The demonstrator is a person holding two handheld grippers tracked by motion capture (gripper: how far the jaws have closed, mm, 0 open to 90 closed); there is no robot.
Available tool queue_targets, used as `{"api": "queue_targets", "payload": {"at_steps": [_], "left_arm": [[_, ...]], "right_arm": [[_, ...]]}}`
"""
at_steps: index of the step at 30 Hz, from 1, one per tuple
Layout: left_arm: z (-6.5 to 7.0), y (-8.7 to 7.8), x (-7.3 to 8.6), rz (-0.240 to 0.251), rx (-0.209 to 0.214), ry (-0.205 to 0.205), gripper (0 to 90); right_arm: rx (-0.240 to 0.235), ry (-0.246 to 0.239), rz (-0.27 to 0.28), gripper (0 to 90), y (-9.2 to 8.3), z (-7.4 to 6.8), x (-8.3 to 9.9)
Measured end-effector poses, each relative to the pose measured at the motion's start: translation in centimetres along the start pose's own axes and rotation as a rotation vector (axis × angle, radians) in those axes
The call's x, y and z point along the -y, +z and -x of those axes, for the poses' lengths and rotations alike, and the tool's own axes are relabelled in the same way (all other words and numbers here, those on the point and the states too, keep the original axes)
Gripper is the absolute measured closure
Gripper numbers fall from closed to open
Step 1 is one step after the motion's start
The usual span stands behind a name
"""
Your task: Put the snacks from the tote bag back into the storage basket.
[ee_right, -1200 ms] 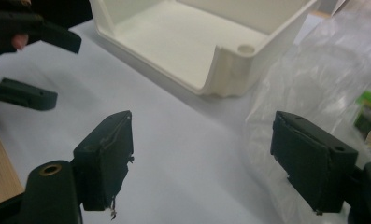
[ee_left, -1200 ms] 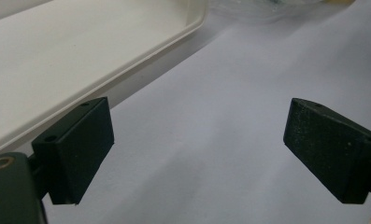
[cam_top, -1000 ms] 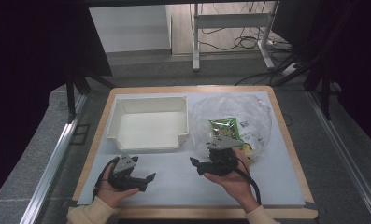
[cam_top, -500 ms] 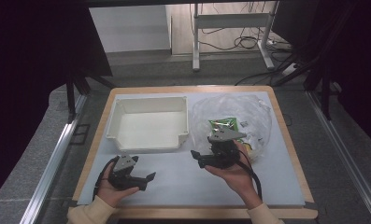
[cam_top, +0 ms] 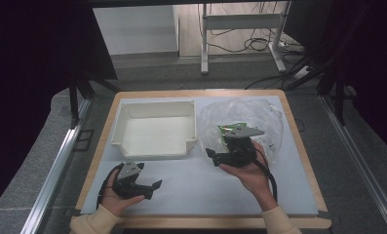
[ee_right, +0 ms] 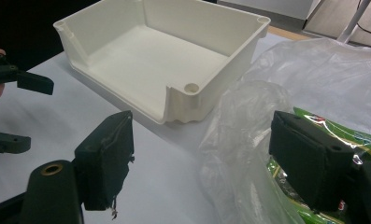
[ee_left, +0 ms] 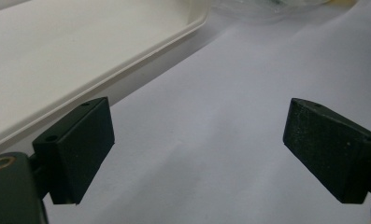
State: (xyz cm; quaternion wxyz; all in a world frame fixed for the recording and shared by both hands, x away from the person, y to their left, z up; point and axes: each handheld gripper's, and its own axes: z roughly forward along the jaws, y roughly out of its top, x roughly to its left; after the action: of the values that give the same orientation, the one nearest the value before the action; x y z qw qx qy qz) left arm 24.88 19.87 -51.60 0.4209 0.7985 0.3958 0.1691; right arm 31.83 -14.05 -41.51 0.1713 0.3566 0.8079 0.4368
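Right gripper view showed my right gripper, jaws wide and empty, reaching the green snack packet in clear plastic bag at two o'clock; next, I judged, closing on it.

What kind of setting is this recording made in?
Probably a lab or data-collection workstation: a wood-edged table holding a white plastic bin, metal rails alongside, and cables trailing across the floor behind.

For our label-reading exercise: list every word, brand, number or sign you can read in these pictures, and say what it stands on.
No text can be read.
Green packet inside the clear plastic bag: red and white print, too blurred and cut off to read.
White plastic bin: no markings.
Right gripper and left gripper: black jaws apart, no lettering.
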Motion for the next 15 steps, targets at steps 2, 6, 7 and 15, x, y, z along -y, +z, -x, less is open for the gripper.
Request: {"api": "queue_targets", "payload": {"at_steps": [2,6,7,15], "left_arm": [[0.0,0.0,0.0,-0.002,0.0,0.003,8.8],[0.0,0.0,0.0,0.006,-0.01,0.002,8.8],[0.0,-0.1,-0.1,0.011,-0.018,0.003,8.9],[0.1,-0.3,-0.1,0.015,-0.033,0.02,9.0]], "right_arm": [[0.0,0.001,-0.001,22.8,0.0,0.1,0.0],[-0.001,0.008,-0.008,22.9,0.1,0.7,0.0],[0.006,0.004,-0.011,23.2,0.2,1.0,0.0],[0.032,0.024,-0.014,23.2,-0.1,2.2,0.2]]}}
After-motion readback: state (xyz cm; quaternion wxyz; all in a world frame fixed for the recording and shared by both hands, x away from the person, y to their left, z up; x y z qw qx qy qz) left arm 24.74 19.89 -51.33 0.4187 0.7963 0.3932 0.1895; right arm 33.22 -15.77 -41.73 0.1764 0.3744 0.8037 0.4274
